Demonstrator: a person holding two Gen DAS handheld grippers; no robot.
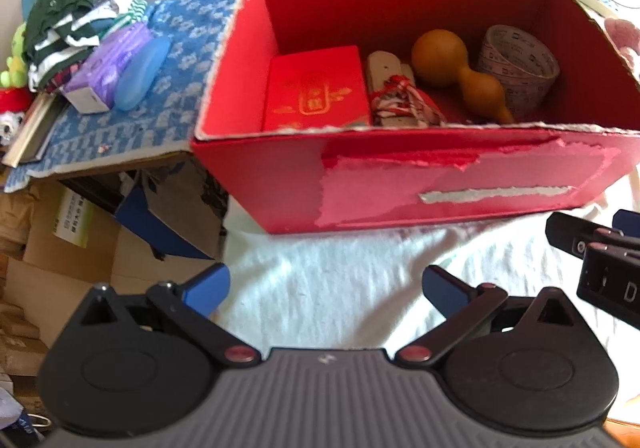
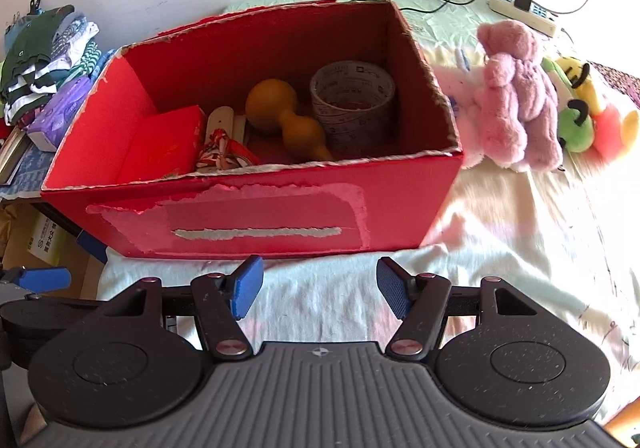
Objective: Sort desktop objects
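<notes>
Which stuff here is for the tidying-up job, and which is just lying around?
For the job:
red box
gourd, tape roll and small red packet inside it
left tongs and right tongs, both open and empty

Just lying about:
pile of clothes
pink plush toy
power strip

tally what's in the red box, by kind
Inside the red box:
Small red gift box: 1
Gourd: 1
Tape roll: 1
Red-and-white cord bundle: 1
Grey flat pieces under the cord: 2, partly hidden
Total: 6
</notes>
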